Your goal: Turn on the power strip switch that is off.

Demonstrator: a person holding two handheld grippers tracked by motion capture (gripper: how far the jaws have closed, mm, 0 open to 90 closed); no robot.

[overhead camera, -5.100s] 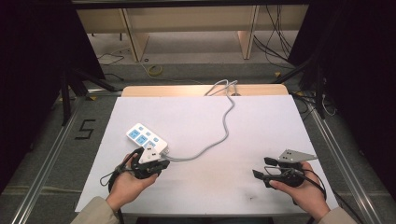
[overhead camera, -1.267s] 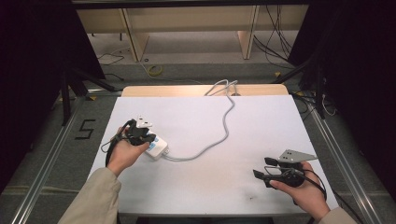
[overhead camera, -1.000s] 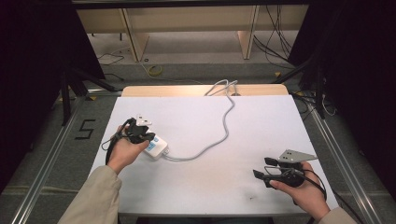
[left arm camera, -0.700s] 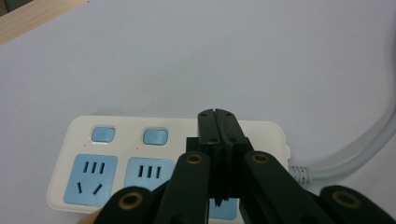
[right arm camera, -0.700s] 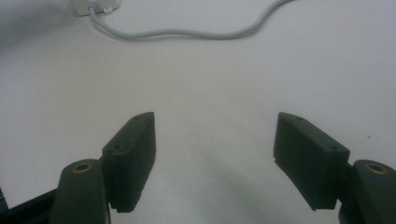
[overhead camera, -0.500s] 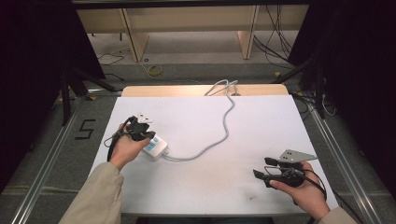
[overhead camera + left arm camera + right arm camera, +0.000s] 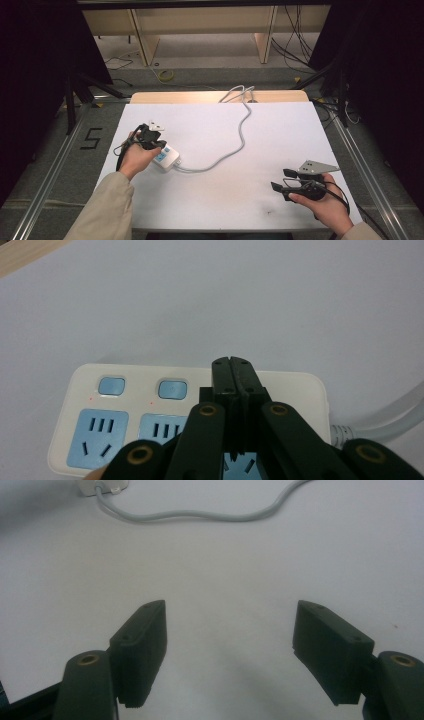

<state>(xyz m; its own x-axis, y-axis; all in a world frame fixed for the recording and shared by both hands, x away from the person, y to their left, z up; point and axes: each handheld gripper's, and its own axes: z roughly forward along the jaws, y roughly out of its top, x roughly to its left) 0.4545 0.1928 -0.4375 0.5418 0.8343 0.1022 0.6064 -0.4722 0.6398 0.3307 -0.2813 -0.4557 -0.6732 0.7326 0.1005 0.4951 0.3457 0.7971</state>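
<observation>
A white power strip (image 7: 100,410) with blue sockets and blue switch buttons lies on the white table at the left (image 7: 168,158). My left gripper (image 7: 233,366) is shut, its joined jaws pointing down over the strip's top just right of the second button and hiding what lies beneath them. In the high view the left gripper (image 7: 158,144) covers the strip's far half. My right gripper (image 7: 230,630) is open with nothing between its jaws, resting low over the bare table at the front right (image 7: 281,180).
The strip's grey cable (image 7: 236,144) snakes across the middle of the table and drops over the far edge; its near loop (image 7: 200,515) lies ahead of the right gripper. The white tabletop (image 7: 260,200) sits on a wooden table with floor rails on both sides.
Five seconds ago the left gripper sat in front of the strip; it has since moved over it. In the last second it crept slightly farther away. The right gripper has stayed still.
</observation>
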